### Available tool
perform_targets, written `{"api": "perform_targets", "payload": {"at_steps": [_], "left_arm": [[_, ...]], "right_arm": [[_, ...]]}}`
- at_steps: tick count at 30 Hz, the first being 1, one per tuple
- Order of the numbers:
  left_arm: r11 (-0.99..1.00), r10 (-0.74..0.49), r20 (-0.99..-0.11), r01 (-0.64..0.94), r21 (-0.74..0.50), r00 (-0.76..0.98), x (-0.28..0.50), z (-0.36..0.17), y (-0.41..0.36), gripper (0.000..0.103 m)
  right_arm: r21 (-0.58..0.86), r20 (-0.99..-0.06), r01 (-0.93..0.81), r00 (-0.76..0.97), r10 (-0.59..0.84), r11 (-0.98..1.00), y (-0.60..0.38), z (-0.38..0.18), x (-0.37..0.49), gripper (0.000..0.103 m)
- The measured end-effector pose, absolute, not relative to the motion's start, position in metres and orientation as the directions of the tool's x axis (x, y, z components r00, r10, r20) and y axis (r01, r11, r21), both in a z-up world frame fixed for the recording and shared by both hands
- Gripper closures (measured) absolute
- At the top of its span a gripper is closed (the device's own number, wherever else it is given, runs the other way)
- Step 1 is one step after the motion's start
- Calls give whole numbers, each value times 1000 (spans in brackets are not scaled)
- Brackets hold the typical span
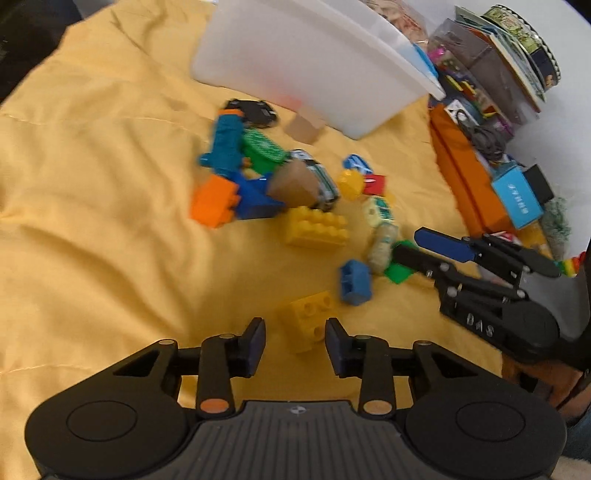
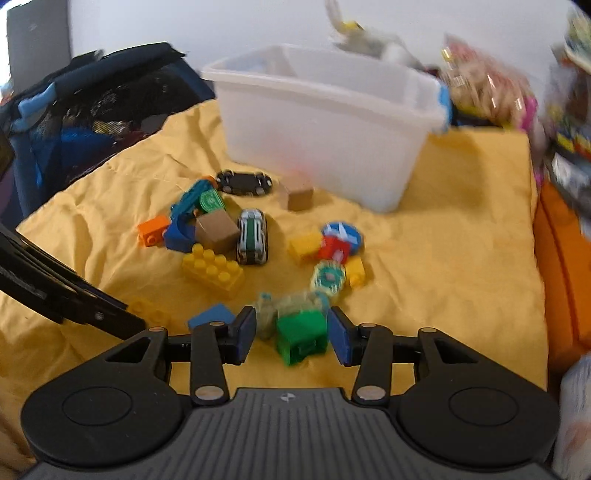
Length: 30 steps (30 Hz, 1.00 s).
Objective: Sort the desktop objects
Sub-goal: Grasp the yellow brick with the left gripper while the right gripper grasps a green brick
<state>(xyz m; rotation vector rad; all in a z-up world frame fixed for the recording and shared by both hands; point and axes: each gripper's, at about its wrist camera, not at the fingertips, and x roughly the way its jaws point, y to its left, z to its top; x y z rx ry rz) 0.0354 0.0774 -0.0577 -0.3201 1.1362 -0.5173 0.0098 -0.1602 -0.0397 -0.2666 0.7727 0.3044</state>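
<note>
Underneath, rumpled yellow cloth (image 2: 443,258) meets a white wall (image 2: 184,29) behind.

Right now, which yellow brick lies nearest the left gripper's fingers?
The small yellow brick with four round holes facing up, just ahead between the left gripper fingers. The long studded yellow brick lies farther off.

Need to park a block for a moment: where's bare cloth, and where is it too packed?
Bare yellow cloth lies left of the orange block, and more between the white bin and the orange box. It is crowded around the toy car and the green block.
</note>
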Motion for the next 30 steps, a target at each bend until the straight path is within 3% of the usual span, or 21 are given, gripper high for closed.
{"api": "perform_targets", "payload": {"at_steps": [2, 6, 15, 16, 20, 27, 30], "left_arm": [[842, -540, -775, 220, -493, 329, 35, -57, 83, 63], [859, -510, -781, 247, -448, 359, 30, -48, 85, 60], [868, -476, -794, 346, -356, 378, 25, -32, 58, 56], [872, -464, -800, 356, -337, 380, 24, -31, 54, 55], [890, -407, -835, 367, -271, 371, 23, -37, 43, 55], [898, -381, -841, 370, -239, 383, 29, -47, 33, 55], [895, -373, -841, 390, -216, 391, 28, -47, 29, 61]], "right_arm": [[-140, -720, -377, 673, 167, 916, -157, -45, 15, 72], [-185, -735, -375, 666, 126, 908, -159, -48, 14, 73], [-113, -774, -294, 625, 101, 949, -190, -47, -10, 72], [-110, -769, -281, 631, 97, 953, -192, -46, -11, 71], [-116, -755, -252, 651, 80, 961, -193, -44, -10, 52], [-122, -776, -284, 624, 87, 951, -185, -58, 4, 46], [-119, -793, -293, 603, 87, 949, -184, -66, 9, 48]]}}
